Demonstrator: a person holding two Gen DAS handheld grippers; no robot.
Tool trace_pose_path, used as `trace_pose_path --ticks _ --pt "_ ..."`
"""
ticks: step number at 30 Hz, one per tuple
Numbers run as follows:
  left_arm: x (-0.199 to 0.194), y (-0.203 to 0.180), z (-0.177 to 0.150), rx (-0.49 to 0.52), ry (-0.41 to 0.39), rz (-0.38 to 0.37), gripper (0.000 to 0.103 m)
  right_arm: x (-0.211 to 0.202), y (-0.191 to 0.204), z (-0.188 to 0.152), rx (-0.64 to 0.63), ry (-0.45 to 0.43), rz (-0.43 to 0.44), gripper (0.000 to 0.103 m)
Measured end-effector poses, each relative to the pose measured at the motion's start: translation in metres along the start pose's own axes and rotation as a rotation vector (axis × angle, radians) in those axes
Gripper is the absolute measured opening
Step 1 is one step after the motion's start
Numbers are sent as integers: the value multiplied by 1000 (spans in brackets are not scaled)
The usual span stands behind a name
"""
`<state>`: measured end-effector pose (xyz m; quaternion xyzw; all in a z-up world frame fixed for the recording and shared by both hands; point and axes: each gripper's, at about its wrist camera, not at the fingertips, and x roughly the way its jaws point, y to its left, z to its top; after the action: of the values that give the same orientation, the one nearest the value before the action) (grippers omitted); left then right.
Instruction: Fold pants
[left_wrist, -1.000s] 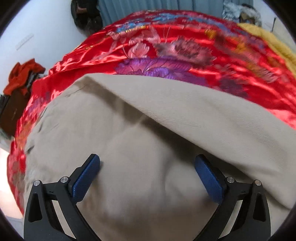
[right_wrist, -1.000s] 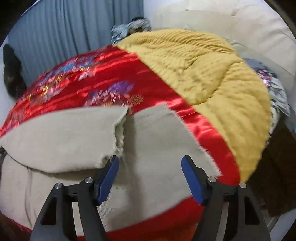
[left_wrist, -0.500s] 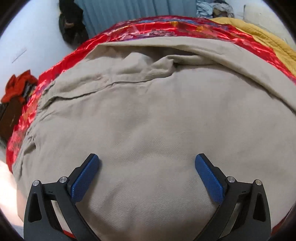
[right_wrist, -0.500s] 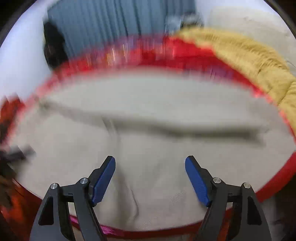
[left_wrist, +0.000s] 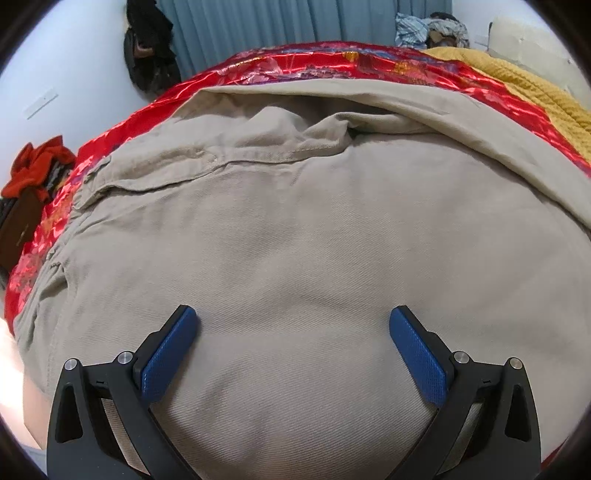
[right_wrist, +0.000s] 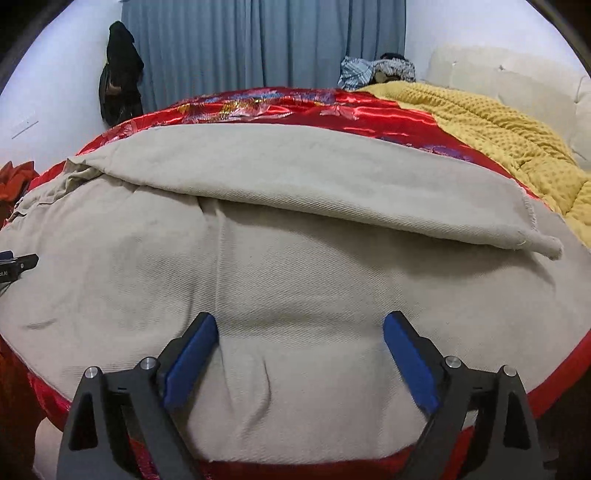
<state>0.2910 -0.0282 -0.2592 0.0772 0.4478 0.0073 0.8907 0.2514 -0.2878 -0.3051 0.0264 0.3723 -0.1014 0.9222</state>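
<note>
Beige pants (left_wrist: 295, 229) lie spread on a red floral bedspread (left_wrist: 295, 66). In the left wrist view the waistband and a pocket seam (left_wrist: 166, 173) show at upper left, and one leg lies folded across the far side. In the right wrist view the pants (right_wrist: 295, 273) fill the middle, with the folded leg's frayed hem (right_wrist: 546, 247) at right. My left gripper (left_wrist: 293, 325) is open and empty just above the seat fabric. My right gripper (right_wrist: 299, 332) is open and empty above the near leg, close to the bed's front edge. Part of the left gripper (right_wrist: 18, 264) shows at the left edge.
A yellow knitted blanket (right_wrist: 491, 125) covers the right of the bed. Blue curtains (right_wrist: 258, 40) and a hanging dark garment (right_wrist: 118, 88) stand behind. Red-orange clothes (left_wrist: 37, 166) lie on dark furniture at left. A cream headboard (right_wrist: 517, 85) is at right.
Both grippers have pulled back toward the near side and lowered over the pants, both staying open. The right gripper swung left from the hem end to the near leg.
</note>
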Motion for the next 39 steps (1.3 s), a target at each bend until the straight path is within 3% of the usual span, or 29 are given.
trace_pose_path --ticks 39 --pt "2 -3 2 18 14 8 102 2 6 3 -32 37 -28 91"
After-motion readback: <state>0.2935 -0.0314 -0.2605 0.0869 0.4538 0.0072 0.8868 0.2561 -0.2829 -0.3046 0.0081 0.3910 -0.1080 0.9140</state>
